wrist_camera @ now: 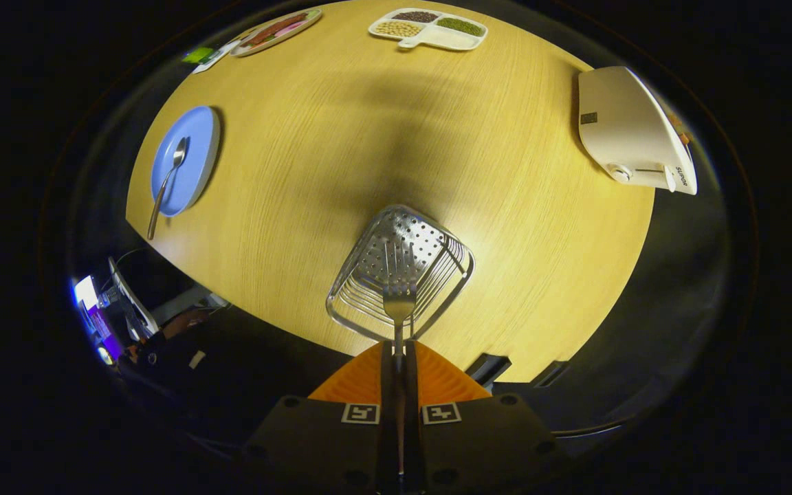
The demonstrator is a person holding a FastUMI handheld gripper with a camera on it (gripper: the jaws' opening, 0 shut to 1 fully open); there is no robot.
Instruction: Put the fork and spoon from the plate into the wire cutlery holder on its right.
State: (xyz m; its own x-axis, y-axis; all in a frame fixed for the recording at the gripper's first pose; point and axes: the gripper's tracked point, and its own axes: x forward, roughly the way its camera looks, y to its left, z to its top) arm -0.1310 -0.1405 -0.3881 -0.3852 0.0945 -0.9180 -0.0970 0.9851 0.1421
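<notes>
the gripper [399, 357] is pinching the fork [399, 306] by its handle, its two orange fingers [361, 381] pressed together on the thin metal with the handle running down the slit between them. the fork's head sticks out just ahead of the fingertips, tines pointing away, and it hangs over the near rim of the holder [401, 271]. the holder, a wire basket with a perforated metal base, sits straight ahead of the gripper on the wooden surface [506, 220]; whether the tines touch the wires i cannot tell.

the spoon [168, 182] lies well off to the left and farther out, its bowl resting on the blue plate [198, 141] and its handle reaching past the plate's rim toward the edge of the surface. plate and holder are well apart, with bare wood between them.

far beyond the holder, at the back of the surface, is a white divided tray [437, 38] with beans or grains in its compartments, and to its left an oval dish [276, 31] with food. off to the right, beyond the holder, a white appliance [626, 130] rests near the rim.

below the surface on the left, a person's hand and dark sleeve [169, 337] show near a lit screen [90, 302].
</notes>
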